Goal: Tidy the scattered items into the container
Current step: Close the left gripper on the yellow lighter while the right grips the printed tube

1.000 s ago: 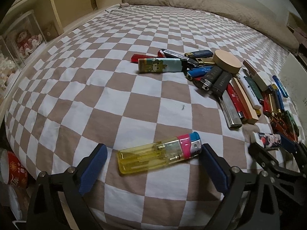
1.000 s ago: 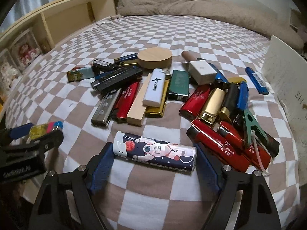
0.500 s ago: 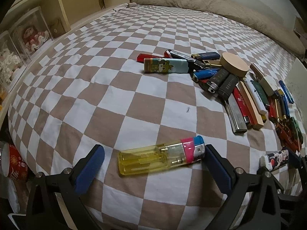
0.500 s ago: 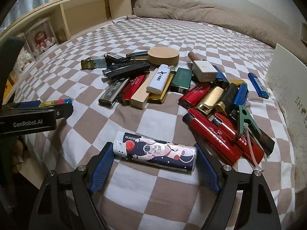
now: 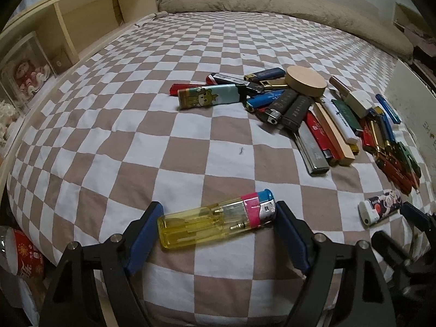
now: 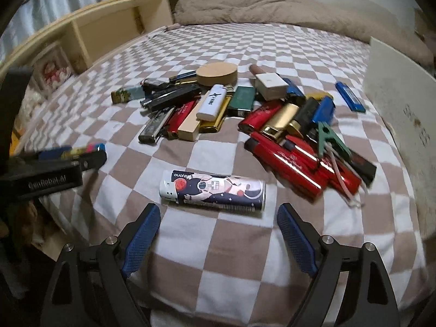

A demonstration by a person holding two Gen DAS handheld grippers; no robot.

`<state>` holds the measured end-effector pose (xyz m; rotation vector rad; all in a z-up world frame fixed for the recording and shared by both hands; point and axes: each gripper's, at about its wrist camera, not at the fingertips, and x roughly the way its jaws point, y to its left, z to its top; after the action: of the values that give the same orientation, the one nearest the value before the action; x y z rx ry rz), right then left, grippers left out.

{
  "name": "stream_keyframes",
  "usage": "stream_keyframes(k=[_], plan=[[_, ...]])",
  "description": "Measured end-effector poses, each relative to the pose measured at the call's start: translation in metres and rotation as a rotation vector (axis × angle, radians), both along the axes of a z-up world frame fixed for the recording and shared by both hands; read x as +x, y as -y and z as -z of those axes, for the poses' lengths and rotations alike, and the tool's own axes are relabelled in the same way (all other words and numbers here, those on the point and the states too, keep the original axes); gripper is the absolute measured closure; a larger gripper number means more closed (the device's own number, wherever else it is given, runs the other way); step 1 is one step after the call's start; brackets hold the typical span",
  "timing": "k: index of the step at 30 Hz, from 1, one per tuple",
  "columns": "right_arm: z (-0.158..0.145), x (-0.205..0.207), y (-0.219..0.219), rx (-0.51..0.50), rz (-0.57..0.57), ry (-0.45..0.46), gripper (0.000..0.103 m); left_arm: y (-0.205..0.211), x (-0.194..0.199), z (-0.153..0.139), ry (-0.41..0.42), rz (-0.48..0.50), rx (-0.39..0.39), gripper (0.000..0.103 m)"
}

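A clear yellow lighter (image 5: 215,223) with a pink and blue top lies on the checkered bedspread (image 5: 136,141). It lies crosswise between the pads of my left gripper (image 5: 218,207). The jaws are closing, and the blue pads touch both of its ends. A white lighter with an astronaut print (image 6: 214,192) lies just beyond the tips of my right gripper (image 6: 218,209). That gripper's jaws are opening, and nothing is between them. A heap of lighters (image 6: 218,106) lies farther back. The white container wall (image 6: 395,95) stands at the right.
A round wooden disc (image 6: 216,73), a white block (image 6: 271,85) and a green clip (image 6: 331,139) lie in the heap. A wooden shelf (image 5: 70,27) runs along the left, and a beige blanket (image 5: 272,2) lies at the far end. The bed's edge is just under both grippers.
The left jaws have closed in until the pads meet the yellow lighter's ends. The right gripper has drawn back, so the astronaut lighter now lies ahead of its tips instead of between the pads.
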<state>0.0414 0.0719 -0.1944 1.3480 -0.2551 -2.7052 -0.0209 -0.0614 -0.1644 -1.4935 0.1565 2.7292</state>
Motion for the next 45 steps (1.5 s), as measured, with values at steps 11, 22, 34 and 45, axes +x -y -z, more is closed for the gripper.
stream_keyframes(k=[11, 22, 34, 45], plan=[[0.003, -0.018, 0.008, -0.032, 0.03, 0.013, 0.013, -0.008, 0.003, 0.0, 0.005, 0.031, -0.007, 0.021], [0.007, -0.02, 0.019, 0.073, -0.021, -0.009, 0.019, -0.006, 0.003, -0.001, 0.005, 0.032, 0.041, 0.021], [-0.012, -0.018, 0.002, 0.03, -0.031, -0.051, 0.019, -0.028, 0.01, -0.01, -0.024, 0.104, 0.077, 0.021], [-0.045, -0.011, -0.018, 0.029, 0.004, -0.136, 0.019, -0.047, 0.017, -0.039, -0.113, 0.152, 0.096, 0.021]])
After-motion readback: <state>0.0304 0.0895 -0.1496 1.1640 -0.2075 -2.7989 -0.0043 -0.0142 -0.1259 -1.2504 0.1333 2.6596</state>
